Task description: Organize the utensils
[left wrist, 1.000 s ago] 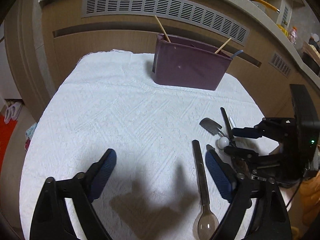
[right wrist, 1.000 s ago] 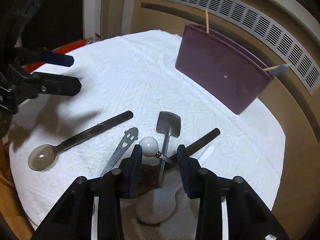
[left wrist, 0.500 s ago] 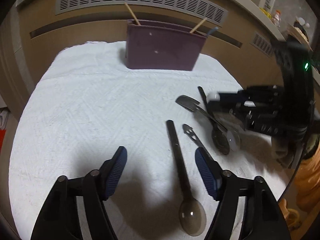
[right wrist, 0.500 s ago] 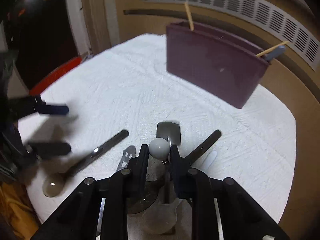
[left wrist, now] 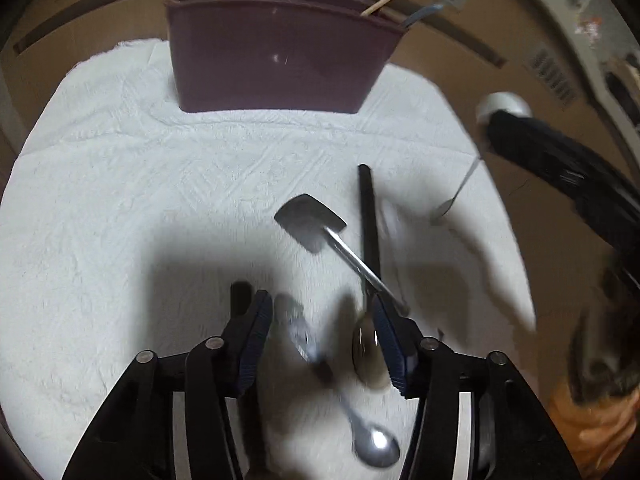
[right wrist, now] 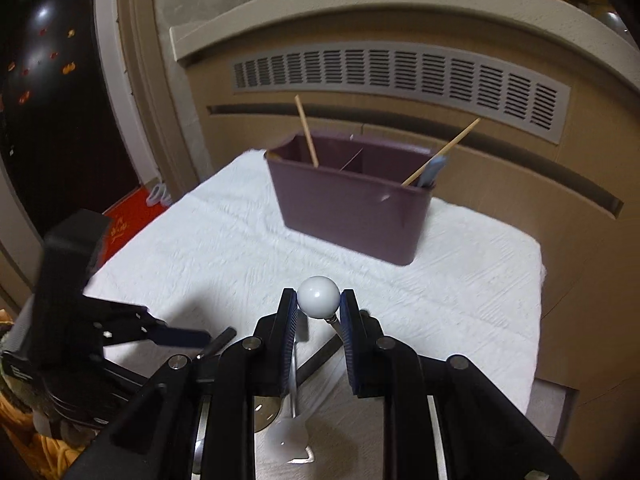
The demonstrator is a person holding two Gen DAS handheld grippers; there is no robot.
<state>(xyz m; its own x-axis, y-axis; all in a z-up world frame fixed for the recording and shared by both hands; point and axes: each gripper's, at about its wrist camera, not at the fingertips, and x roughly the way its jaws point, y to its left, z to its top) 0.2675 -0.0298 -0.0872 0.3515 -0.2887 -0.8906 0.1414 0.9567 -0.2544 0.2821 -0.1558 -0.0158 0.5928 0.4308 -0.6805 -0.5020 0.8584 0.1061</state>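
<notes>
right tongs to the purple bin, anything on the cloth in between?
Nothing. In the right wrist view, the white cloth is bare between the right tongs, shut on the ball-ended utensil, and the purple bin.

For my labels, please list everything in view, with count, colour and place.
cloth: one, white, over the table
bin: one, purple, far end of cloth
chopsticks: two, wooden, standing in bin
blue handle: one, blue, bin's right end
shovel spoon: one, steel, mid-cloth
black spoon: one, black handle, crossed by shovel spoon
steel spoon: one, blurred, between left claw's fingers
ball spoon: one, white ball, in right claw
left claw: one, black and blue, closing around steel spoon
right claw: one, black and blue, shut on ball spoon
</notes>
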